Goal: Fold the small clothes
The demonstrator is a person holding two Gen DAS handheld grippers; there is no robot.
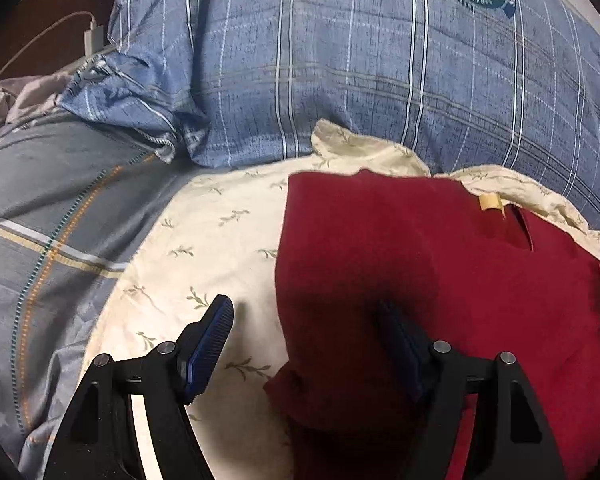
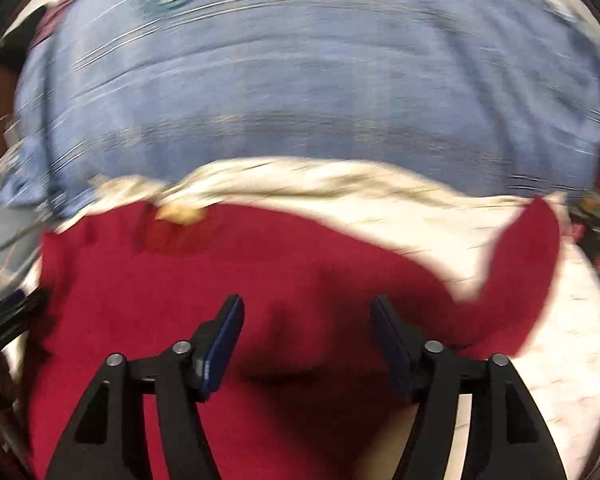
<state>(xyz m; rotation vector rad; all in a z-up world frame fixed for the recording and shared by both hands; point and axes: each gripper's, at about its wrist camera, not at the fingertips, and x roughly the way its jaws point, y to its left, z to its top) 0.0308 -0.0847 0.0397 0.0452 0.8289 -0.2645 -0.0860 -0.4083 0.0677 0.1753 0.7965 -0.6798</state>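
Note:
A dark red garment [image 1: 420, 264] lies flat on a cream leaf-print cloth [image 1: 204, 248], with a small yellow neck label [image 1: 490, 202] at its far edge. My left gripper [image 1: 304, 320] is open over the garment's left edge: its left finger is above the cream cloth, its right finger above the red fabric. The right wrist view is motion-blurred. There my right gripper [image 2: 306, 320] is open above the middle of the red garment [image 2: 204, 280], and a sleeve [image 2: 528, 268] sticks out to the right. Neither gripper holds anything.
A blue plaid pillow [image 1: 380, 72] lies just behind the garment, also in the right wrist view [image 2: 300, 80]. Grey-blue bedding [image 1: 40, 220] bunches at the left. A white charger and cable [image 1: 90, 36] sit at the far left.

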